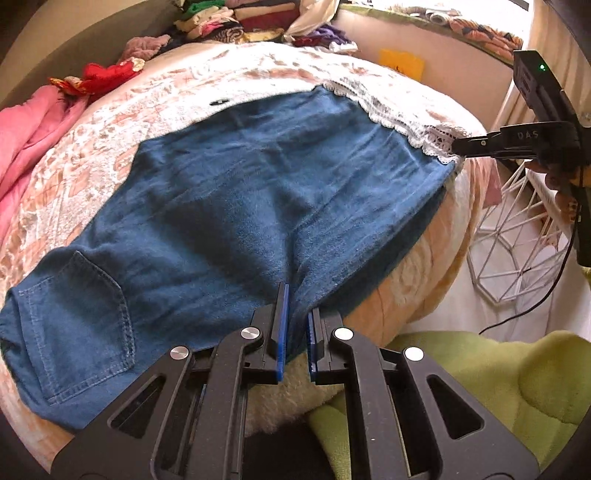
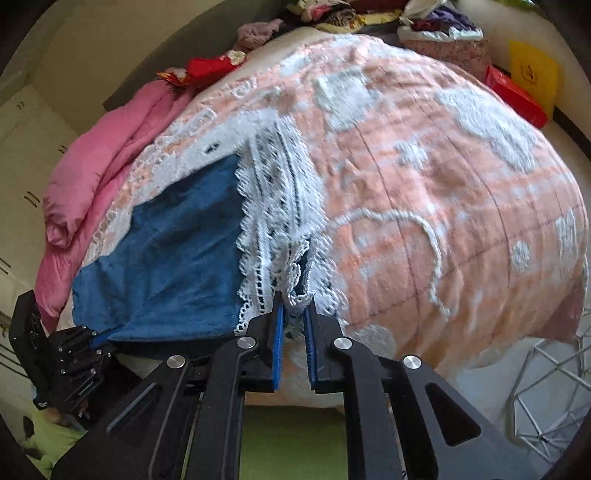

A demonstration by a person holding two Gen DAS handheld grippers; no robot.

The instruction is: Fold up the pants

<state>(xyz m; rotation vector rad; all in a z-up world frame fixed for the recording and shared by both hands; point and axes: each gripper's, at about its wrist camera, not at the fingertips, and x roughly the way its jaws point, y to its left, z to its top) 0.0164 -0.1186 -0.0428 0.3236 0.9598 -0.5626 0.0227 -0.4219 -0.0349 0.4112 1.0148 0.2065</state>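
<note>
1. Pants (image 1: 236, 192): blue denim-like fabric, lying spread flat across the bed cover (image 1: 110, 147), a back pocket (image 1: 77, 325) facing up near the left end, the legs running toward the right edge of the bed.
2. Lace hem (image 2: 273, 236): white openwork trim finishing the leg ends; it is reaching the near right corner of the garment.
3. Left gripper (image 1: 295, 314): its blue-padded fingers are sitting either side of the near fabric edge, partway along the pants, with a narrow gap between them; cloth is lying in that gap, but whether the pads are pressing it cannot be told.
4. Right gripper (image 2: 295, 314): fingers nearly together at the lace corner, lace bunching between the tips; it appears to be pinching the hem.
5. Handling, as judged: the cloth is looking soft, limp and of moderate weight, not slippery; it is likely to sag between 2 hold points. The lace is looking delicate and liable to snag, so taking hold on the denim just behind the trim seems safer.
6. Writing: raised letters on the right gripper body, seen from the left wrist view, reading roughly "DAS" (image 1: 527, 135); no garment label is legible.
7. Surroundings: pink quilt (image 2: 96, 155), white wire basket (image 1: 517, 251), piled clothes (image 1: 221, 22).
</note>
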